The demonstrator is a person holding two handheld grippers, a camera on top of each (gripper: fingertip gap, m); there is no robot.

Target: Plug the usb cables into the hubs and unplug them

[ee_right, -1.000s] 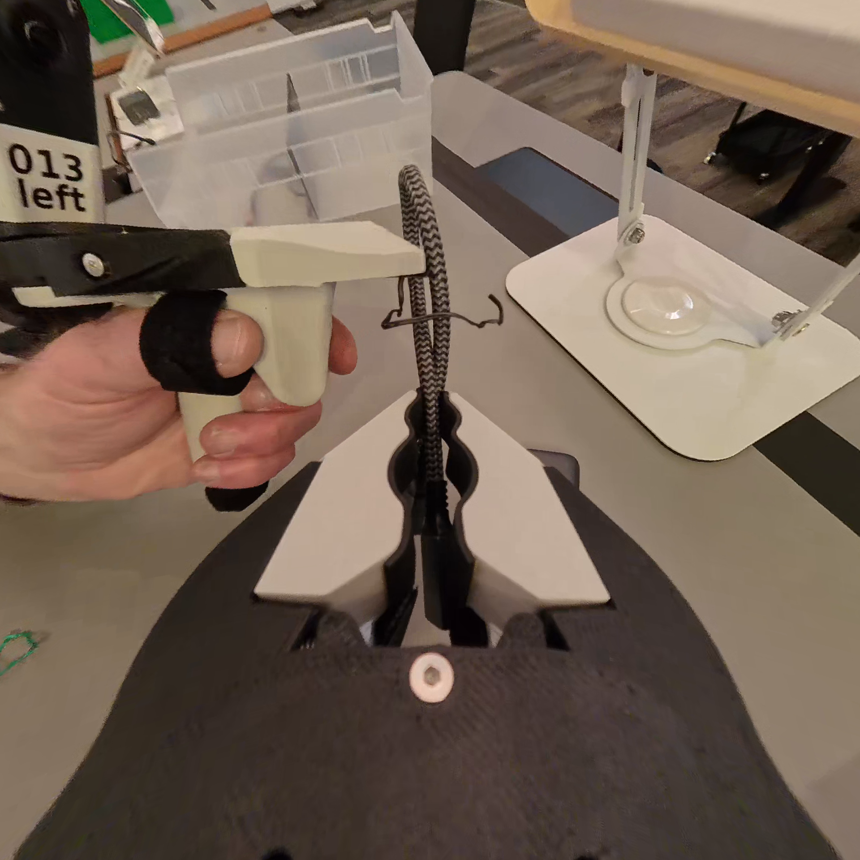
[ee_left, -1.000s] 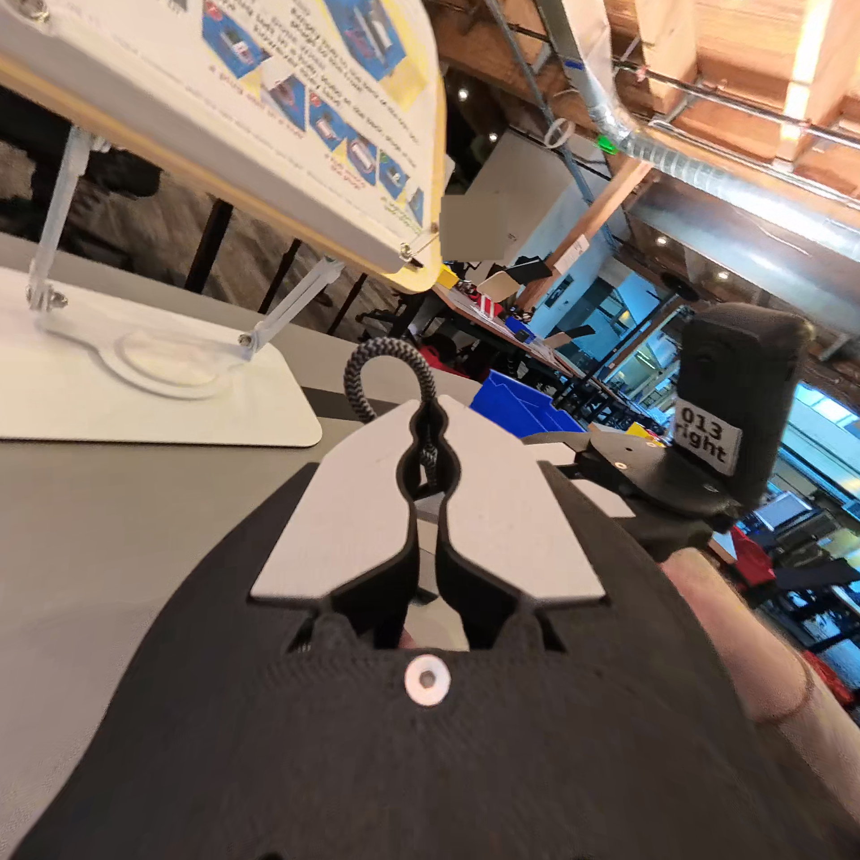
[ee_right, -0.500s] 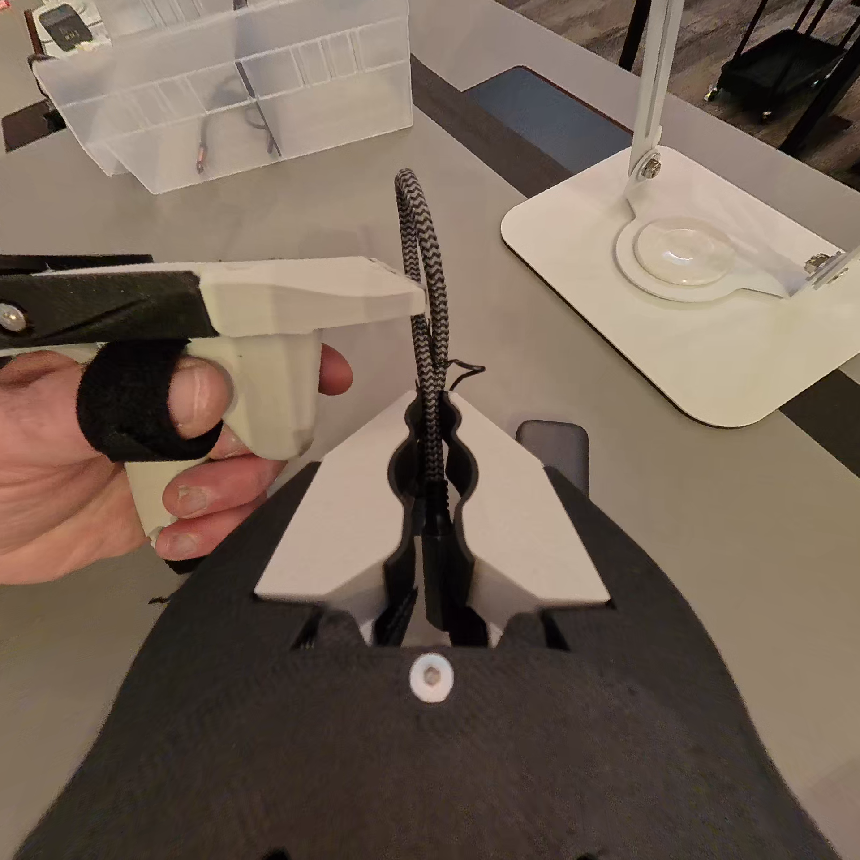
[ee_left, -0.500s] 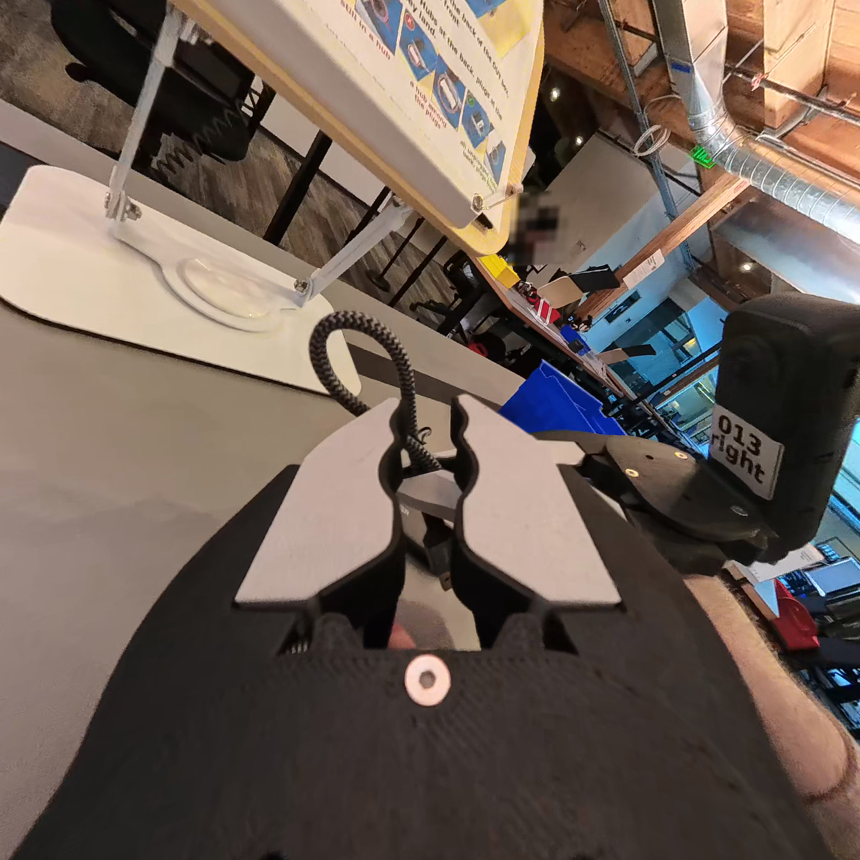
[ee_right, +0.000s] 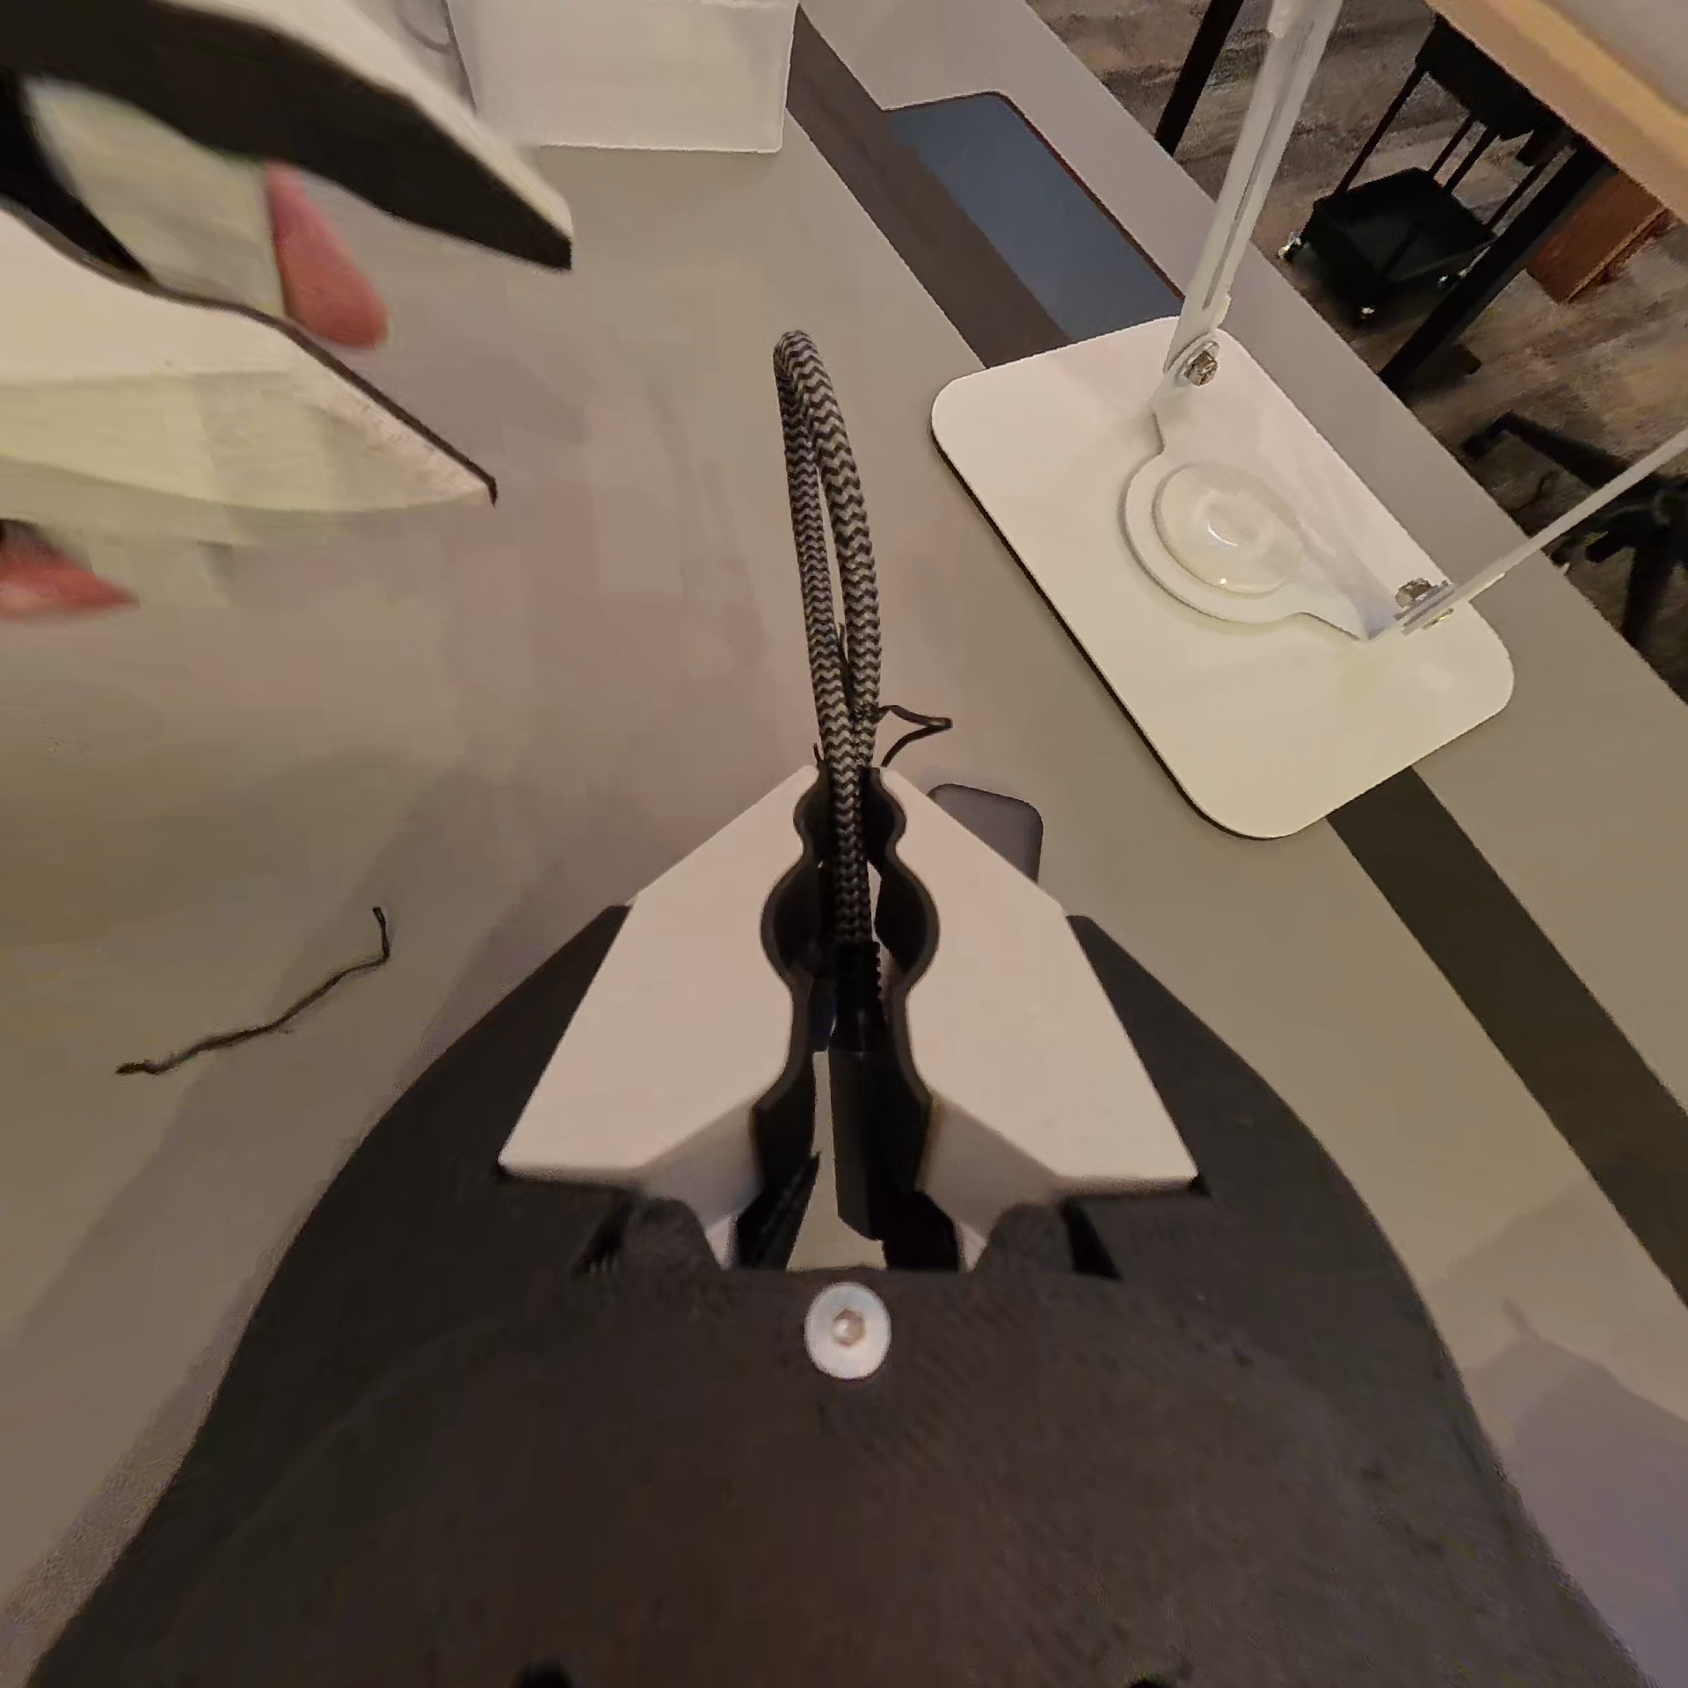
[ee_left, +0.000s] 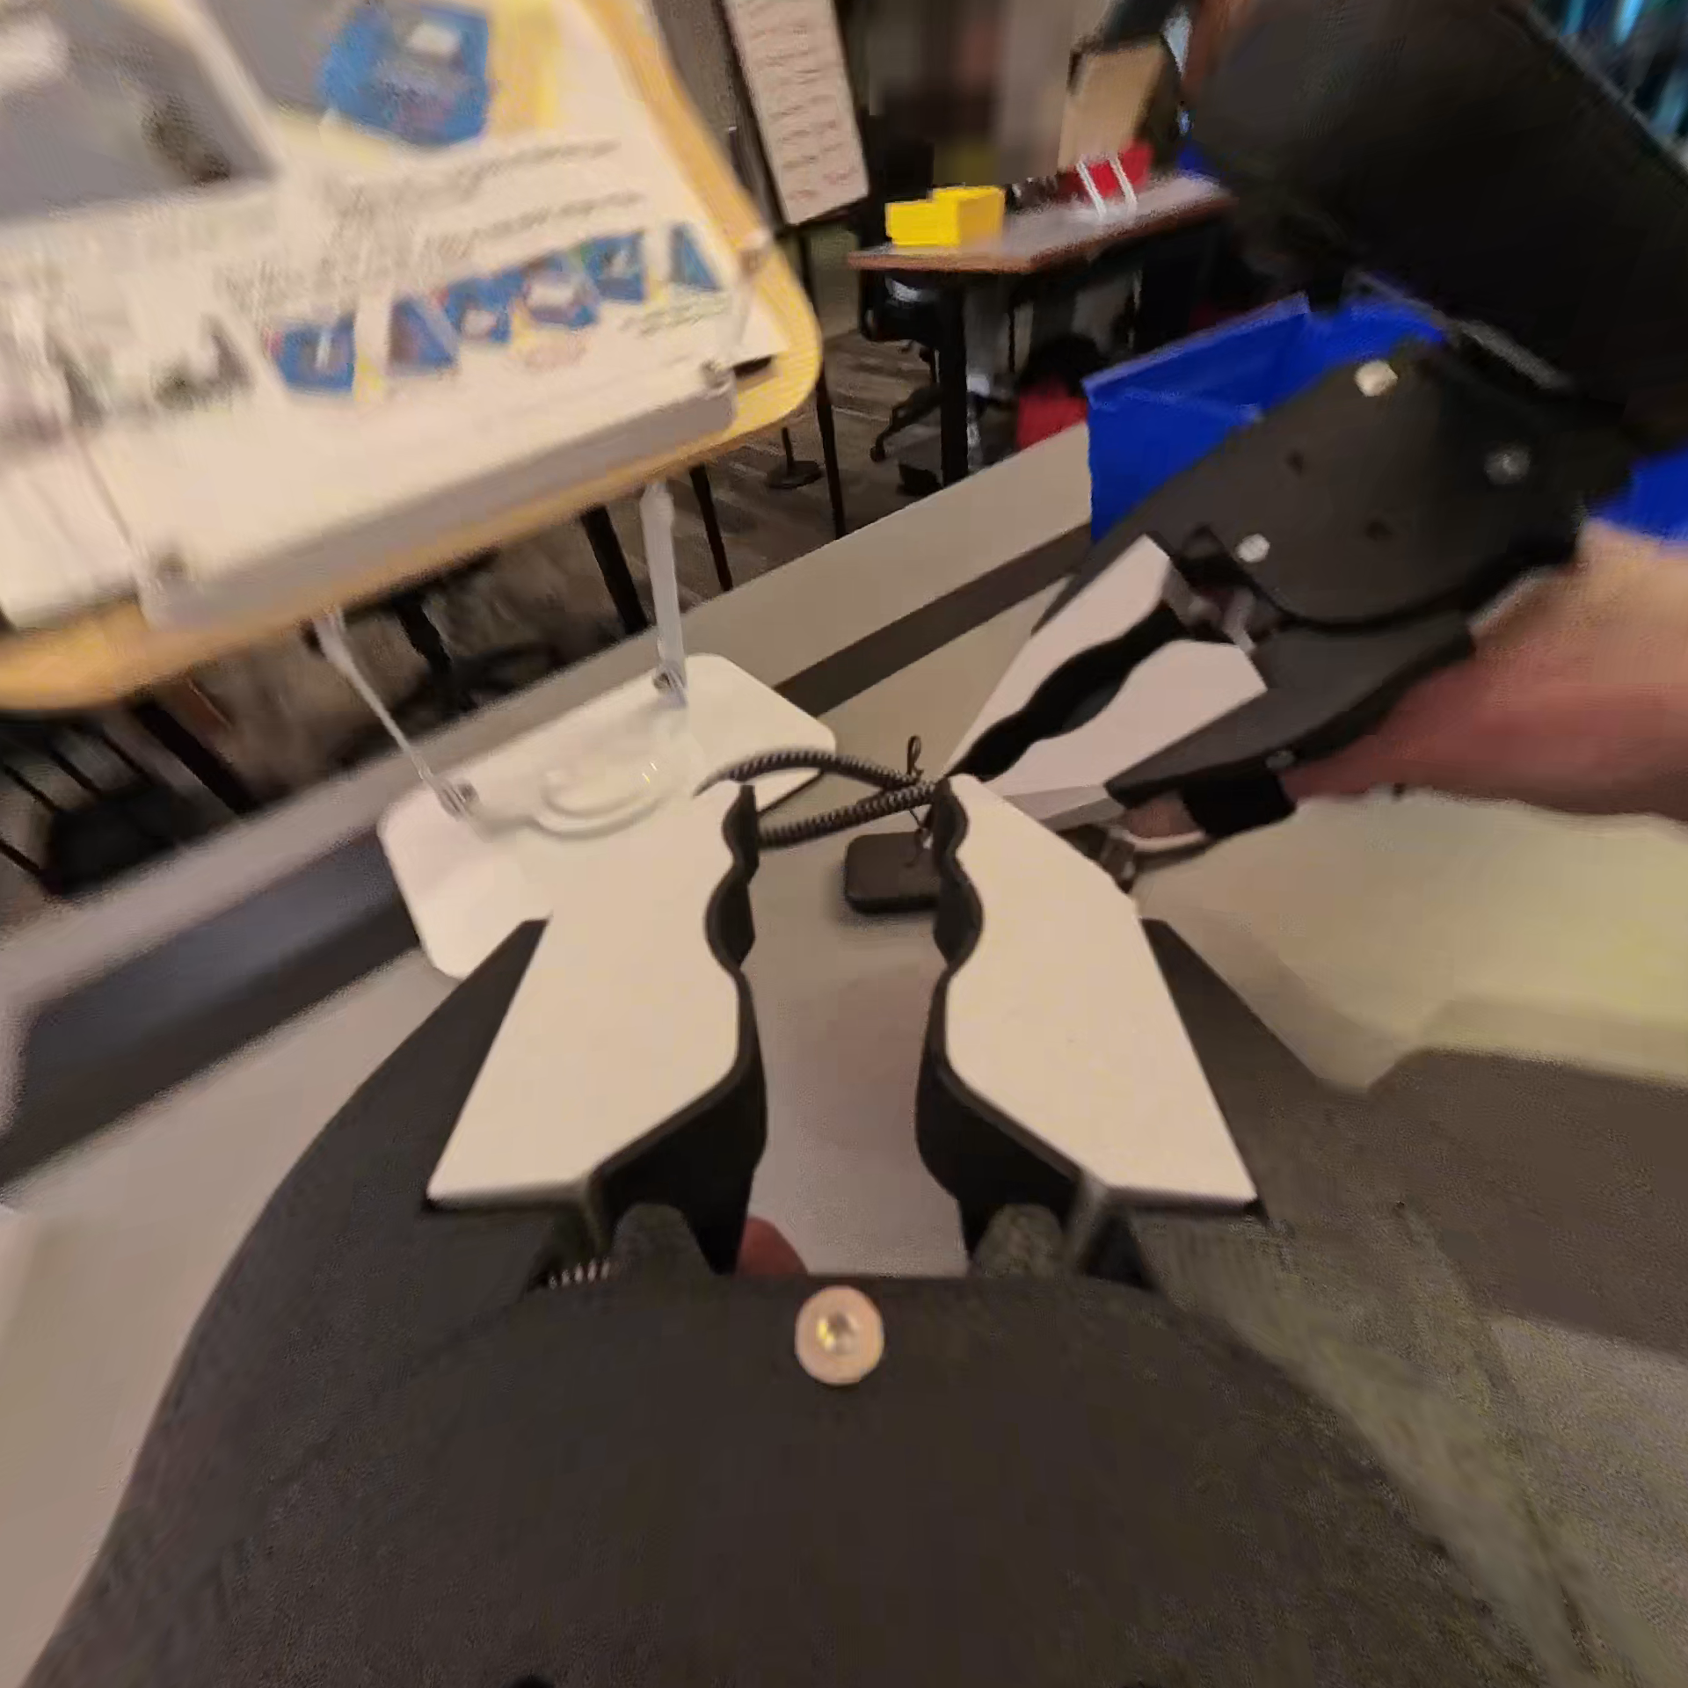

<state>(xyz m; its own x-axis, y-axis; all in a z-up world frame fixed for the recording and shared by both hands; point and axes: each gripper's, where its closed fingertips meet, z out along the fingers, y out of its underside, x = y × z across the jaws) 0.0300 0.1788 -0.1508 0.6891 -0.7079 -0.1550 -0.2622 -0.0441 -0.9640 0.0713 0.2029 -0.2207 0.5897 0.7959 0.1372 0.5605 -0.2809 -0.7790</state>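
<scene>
Presently catalogued, with the white flat-based stand (ee_right: 1279, 694) on the grey table (ee_right: 548, 731) as landmark.

Item one: right gripper (ee_right: 845, 785), jaws clamped on a black-and-grey braided USB cable (ee_right: 827, 511). The cable is folded into a narrow loop rising beyond the tips; its black plug body sits deep between the jaws, just left of the stand.

Item two: left gripper (ee_left: 845, 813), jaws spread wide and empty, hovering near the stand's front edge, its tips just beside the cable loop.

Item three: small dark flat hub (ee_left: 891, 881), lying on the table just beside the stand, below the right gripper's tips.

Item four: loose black thread (ee_right: 265, 1023) on the table, well left of the stand.

Handling note: the step in hand appears to be steadying the hub for insertion. The left gripper would likely do best to pin the hub flat while the right lines the plug squarely with a port.

Change noted: a second ago the left jaws pinched the cable loop; half a second ago they had begun parting; now they are fully apart and off it. The right grip is unchanged.
</scene>
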